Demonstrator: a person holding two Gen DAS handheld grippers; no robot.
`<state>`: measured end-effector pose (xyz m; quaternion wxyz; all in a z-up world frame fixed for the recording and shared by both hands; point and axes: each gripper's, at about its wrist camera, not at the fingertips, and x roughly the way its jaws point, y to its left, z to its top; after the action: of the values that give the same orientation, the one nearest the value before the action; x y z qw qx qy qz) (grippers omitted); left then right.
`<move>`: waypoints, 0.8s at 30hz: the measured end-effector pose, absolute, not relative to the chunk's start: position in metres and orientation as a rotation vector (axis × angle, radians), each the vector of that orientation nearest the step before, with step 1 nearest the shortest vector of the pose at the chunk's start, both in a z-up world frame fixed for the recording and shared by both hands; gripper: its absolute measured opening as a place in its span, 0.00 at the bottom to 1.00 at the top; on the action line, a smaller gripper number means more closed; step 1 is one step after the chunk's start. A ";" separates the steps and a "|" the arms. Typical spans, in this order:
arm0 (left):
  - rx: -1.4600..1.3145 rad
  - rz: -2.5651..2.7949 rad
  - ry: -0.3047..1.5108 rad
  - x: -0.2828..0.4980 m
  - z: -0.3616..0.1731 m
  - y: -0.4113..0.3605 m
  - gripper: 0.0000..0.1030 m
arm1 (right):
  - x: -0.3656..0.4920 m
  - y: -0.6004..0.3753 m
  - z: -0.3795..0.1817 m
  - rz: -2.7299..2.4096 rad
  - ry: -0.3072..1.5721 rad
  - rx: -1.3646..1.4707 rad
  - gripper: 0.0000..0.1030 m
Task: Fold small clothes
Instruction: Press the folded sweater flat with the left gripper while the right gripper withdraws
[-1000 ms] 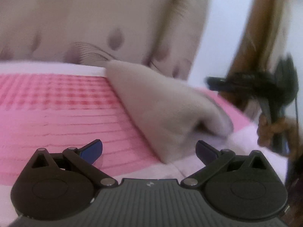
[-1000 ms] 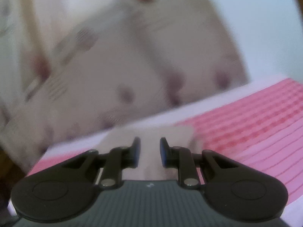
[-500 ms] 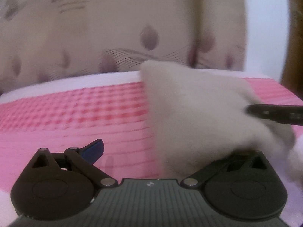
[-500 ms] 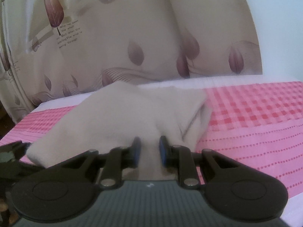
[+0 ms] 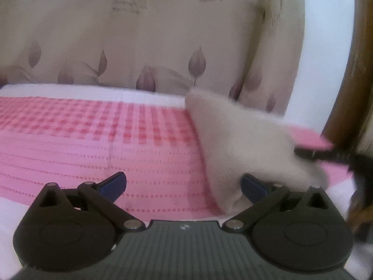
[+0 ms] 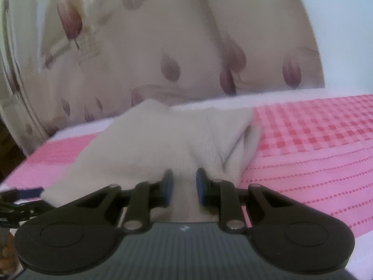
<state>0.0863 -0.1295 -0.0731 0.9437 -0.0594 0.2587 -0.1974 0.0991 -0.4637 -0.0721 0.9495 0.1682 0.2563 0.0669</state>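
A small beige knitted garment lies folded on a pink checked cloth. My left gripper is open, its right finger touching the garment's near edge. In the right wrist view the garment is bunched up, and my right gripper is shut on its near fold. The right gripper also shows in the left wrist view, reaching in from the right onto the garment. The left gripper's tip shows at the left edge of the right wrist view.
A beige curtain with a leaf print hangs close behind the bed. A white wall lies to the right of it. A brown wooden post stands at the right in the left wrist view.
My left gripper has swung left, so the garment now sits to its right and the right finger shows again. My right gripper stays shut on the garment and has lifted it a little.
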 end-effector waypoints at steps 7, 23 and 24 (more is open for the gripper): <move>-0.144 -0.528 0.342 0.108 -0.040 -0.157 1.00 | 0.060 -0.461 -0.055 0.126 0.418 0.283 0.21; -0.122 -0.624 0.573 0.153 -0.108 -0.202 0.92 | 0.093 -0.492 -0.037 0.088 0.515 0.346 0.23; -0.130 -0.616 0.575 0.152 -0.108 -0.199 0.92 | 0.104 -0.494 -0.036 0.078 0.519 0.350 0.23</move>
<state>0.1522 -0.1991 -0.1084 0.9105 -0.0629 0.2788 -0.2987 0.1042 -0.4936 -0.0364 0.9506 0.1721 0.2554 0.0385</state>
